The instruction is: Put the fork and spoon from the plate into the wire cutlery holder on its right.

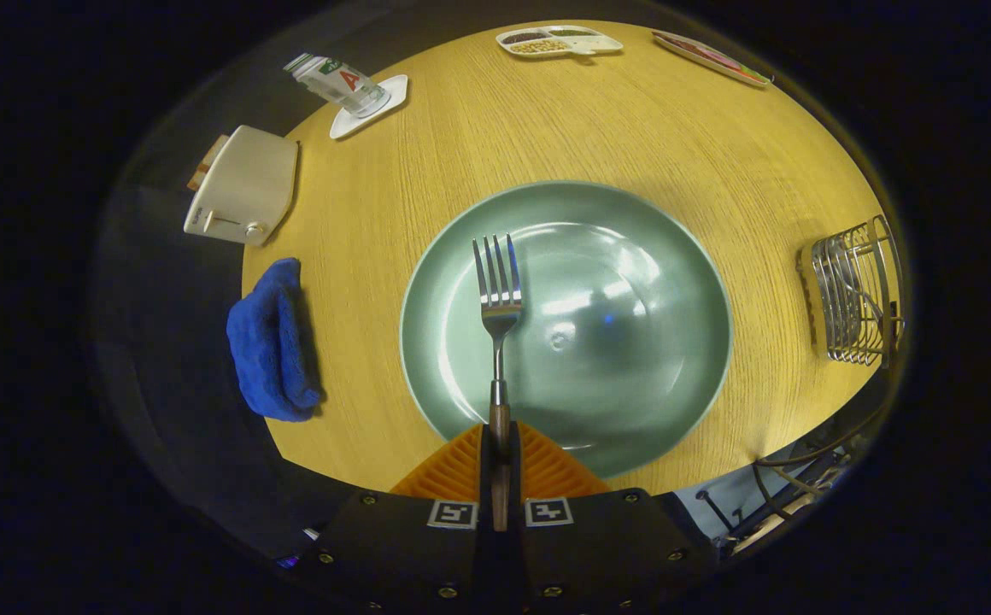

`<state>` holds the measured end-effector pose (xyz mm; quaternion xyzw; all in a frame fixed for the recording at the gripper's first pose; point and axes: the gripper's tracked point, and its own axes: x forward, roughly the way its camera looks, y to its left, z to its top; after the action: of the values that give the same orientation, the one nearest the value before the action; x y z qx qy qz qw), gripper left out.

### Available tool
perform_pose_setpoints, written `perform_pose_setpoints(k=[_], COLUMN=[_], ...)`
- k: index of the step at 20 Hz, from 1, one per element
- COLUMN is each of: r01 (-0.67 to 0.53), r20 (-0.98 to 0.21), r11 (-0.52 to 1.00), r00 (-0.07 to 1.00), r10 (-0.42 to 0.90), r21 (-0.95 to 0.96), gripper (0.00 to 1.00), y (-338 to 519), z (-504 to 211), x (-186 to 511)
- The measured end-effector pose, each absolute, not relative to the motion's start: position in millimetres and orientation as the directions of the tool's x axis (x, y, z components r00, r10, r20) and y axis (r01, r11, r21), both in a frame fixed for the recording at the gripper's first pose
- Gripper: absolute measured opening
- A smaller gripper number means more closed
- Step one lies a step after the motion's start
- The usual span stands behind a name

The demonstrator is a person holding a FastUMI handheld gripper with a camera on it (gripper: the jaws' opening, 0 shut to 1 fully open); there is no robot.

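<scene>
Your gripper (500, 453) has its two fingers pressed together on the wooden handle of the steel fork (499, 295), pinching it from both sides, so the fork points straight ahead with its tines up over the round pale green plate (683, 282). You can see the fork's head above the plate's left half, its neck running back into the narrow gap between your fingers. The plate sits in the middle of the round yellow wood-grain table (478, 137). The wire cutlery holder (853, 299) stands to the right of the plate, well apart from it, near the table's edge. Left of the plate, a crumpled blue cloth (272, 346) lies at the table's rim, with a cream toaster (243, 186) beyond it and a clear bottle (335, 81) lying on a white coaster (386, 98) further on. At the far side rests a white divided snack dish (560, 40).
</scene>
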<state>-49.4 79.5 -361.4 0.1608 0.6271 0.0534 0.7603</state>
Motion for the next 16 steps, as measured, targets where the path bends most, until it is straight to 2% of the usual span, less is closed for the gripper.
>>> perform_pose_setpoints(k=[9, 16], r01=[0.199, 0.285], r20=[-0.885, -0.854], r11=[0.887, 0.847], r00=[0.312, 0.413], r10=[0.346, 0.314], r21=[0.417, 0.450], gripper=[0.06, 0.06], y=[62.9, 24.1], z=[-319.4, -293.4], x=[-47.0, -44.9])
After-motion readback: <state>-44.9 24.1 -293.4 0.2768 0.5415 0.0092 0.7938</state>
